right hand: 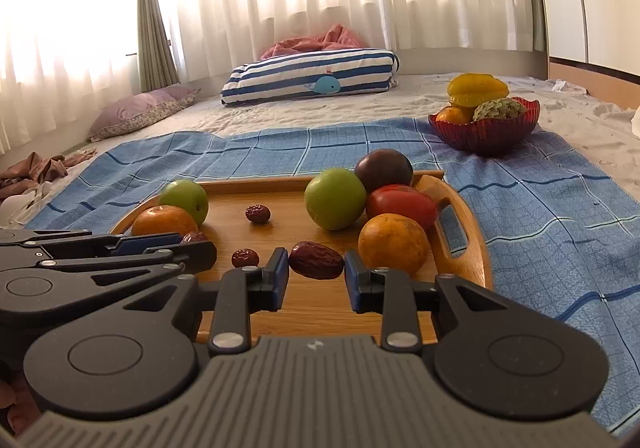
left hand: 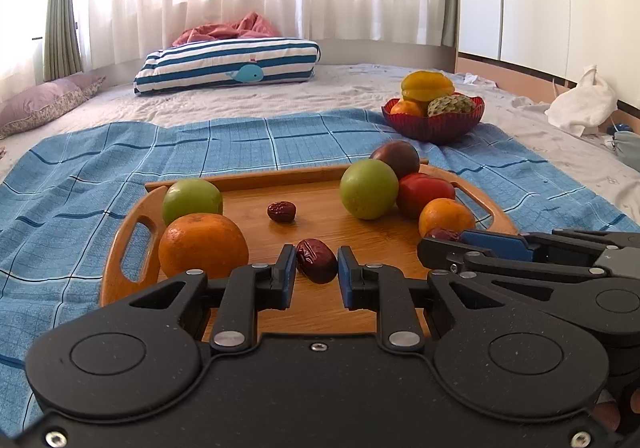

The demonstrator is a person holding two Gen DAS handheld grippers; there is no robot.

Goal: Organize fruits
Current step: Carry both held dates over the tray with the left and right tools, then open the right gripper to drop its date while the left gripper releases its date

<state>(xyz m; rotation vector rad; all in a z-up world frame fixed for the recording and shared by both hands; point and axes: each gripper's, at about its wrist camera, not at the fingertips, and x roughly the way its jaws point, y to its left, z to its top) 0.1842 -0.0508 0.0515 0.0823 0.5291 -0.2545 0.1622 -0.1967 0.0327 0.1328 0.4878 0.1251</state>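
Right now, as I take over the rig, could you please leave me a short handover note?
Left gripper: fingers bracket the near date on the wooden tray; pinch unconfirmed.
Right gripper: likewise around the big date.
Also on the tray: far date, small date, green fruits, oranges, red fruit, dark fruit.
Done: red bowl on the blue cloth holds a starfruit, another orange and a scaly green fruit.
Left: everything on the tray.

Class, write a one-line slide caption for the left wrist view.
Open left gripper straddles a red date on the wooden tray among oranges, green fruits and tomatoes.
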